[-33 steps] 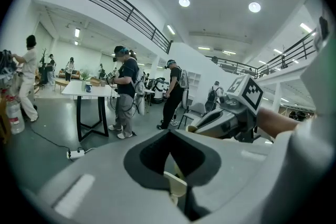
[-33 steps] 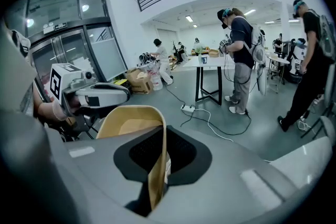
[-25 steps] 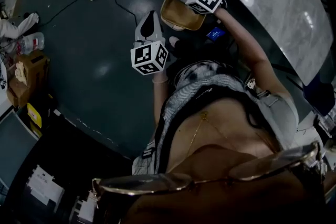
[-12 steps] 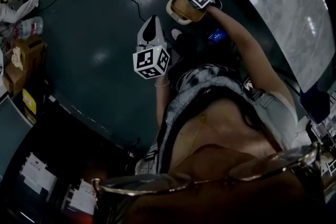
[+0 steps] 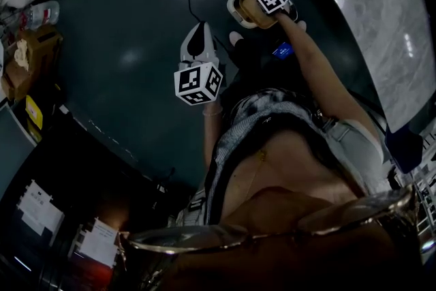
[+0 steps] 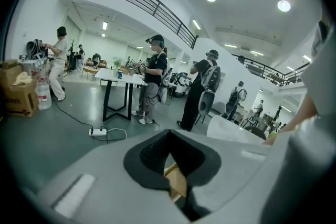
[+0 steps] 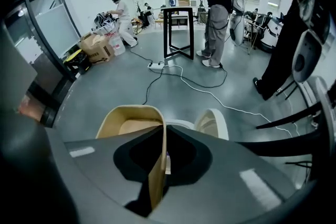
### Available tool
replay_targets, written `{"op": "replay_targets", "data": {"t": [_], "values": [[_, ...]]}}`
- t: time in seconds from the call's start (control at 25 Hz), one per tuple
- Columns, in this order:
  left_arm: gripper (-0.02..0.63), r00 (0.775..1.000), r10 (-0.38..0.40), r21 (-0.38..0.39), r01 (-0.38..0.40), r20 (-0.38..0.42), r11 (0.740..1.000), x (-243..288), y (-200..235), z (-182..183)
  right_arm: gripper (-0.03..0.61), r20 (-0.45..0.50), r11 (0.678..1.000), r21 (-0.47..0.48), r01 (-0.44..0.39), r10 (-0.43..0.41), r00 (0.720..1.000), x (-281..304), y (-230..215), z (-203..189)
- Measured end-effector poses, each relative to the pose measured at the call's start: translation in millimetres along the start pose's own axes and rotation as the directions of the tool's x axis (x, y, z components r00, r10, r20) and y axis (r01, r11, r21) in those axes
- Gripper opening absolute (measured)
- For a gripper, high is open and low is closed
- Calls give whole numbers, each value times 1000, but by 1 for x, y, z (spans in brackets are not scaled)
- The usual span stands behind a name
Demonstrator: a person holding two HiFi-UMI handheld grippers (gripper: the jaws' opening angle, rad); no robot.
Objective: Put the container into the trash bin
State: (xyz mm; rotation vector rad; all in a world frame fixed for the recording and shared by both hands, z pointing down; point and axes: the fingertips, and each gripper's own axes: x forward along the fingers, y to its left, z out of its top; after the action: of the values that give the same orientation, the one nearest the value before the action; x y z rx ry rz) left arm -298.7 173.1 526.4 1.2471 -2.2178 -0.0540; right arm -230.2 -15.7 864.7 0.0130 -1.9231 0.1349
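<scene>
A white power strip (image 7: 156, 66) with cables lies on the floor (image 7: 121, 86) beyond the trash bin (image 7: 215, 122), near a black-legged table (image 7: 177, 29). The right gripper (image 7: 164, 136), jaws narrow, pinches the wall of the tan container (image 7: 128, 120), which hangs just over the bin's white rim. The left gripper (image 6: 170, 157) has jaws nearly together; a small tan piece (image 6: 176, 181) shows in the slit, whether pressed I cannot tell. Print on the white sheets (image 5: 37, 208) is too small to read

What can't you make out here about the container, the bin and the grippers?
Inside of the trash bin: head view, covered by the container and the right gripper.
Bottom of the container: right gripper view, cut off by that gripper's own body.
Tan piece in the left gripper jaw gap: left gripper view, too little shows to identify it.
</scene>
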Motion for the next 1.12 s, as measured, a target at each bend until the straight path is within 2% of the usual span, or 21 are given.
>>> {"op": "replay_targets", "data": {"t": [0.16, 0.2, 0.24, 0.28, 0.32, 0.4, 0.48, 0.56, 0.68, 0.76, 1.12], "values": [[0, 1000, -4, -5, 4, 2, 1000, -1, 0, 0, 49, -66, 999, 21, 24, -23, 998, -1, -8, -9], [0, 1000, -5, -6, 5, 5, 1000, 0, -1, 1, 81, -70, 999, 44, -4, 7, 997, -2, -3, -9], [0, 1000, -7, -7, 7, 8, 1000, 0, -2, 2, 114, -51, 995, 77, -70, 74, 996, -1, 9, -5], [0, 1000, -9, -8, 9, 10, 1000, 0, -3, 2, 107, -14, 983, 106, -149, 151, 988, 1, 24, 1], [0, 1000, -12, -7, 12, 10, 1000, 0, -4, 3, 107, 20, 976, 111, -187, 185, 982, 2, 30, 7], [0, 1000, -19, -5, 19, 9, 1000, 1, -6, 3, 106, 43, 985, 78, -153, 150, 988, 1, 22, 13], [0, 1000, -25, -3, 25, 7, 1000, 1, -7, 3, 103, 20, 995, 44, -89, 89, 996, 0, 11, 10], [0, 1000, -30, -3, 30, 4, 1000, 1, -9, 2, 95, 1, 996, 32, -79, 79, 997, -1, 11, 6], [0, 999, -40, 3, 40, -1, 999, 3, -12, 1, 73, -13, 995, 18, -96, 97, 995, -5, 17, 5], [0, 999, -46, 7, 46, -5, 999, 4, -13, 1, 28, -24, 994, 7, -106, 106, 994, -10, 22, 6], [0, 997, -76, 20, 76, -16, 997, 8, -21, 1, 26, -27, 979, -15, -203, 202, 979, -23, 42, 6]]}}
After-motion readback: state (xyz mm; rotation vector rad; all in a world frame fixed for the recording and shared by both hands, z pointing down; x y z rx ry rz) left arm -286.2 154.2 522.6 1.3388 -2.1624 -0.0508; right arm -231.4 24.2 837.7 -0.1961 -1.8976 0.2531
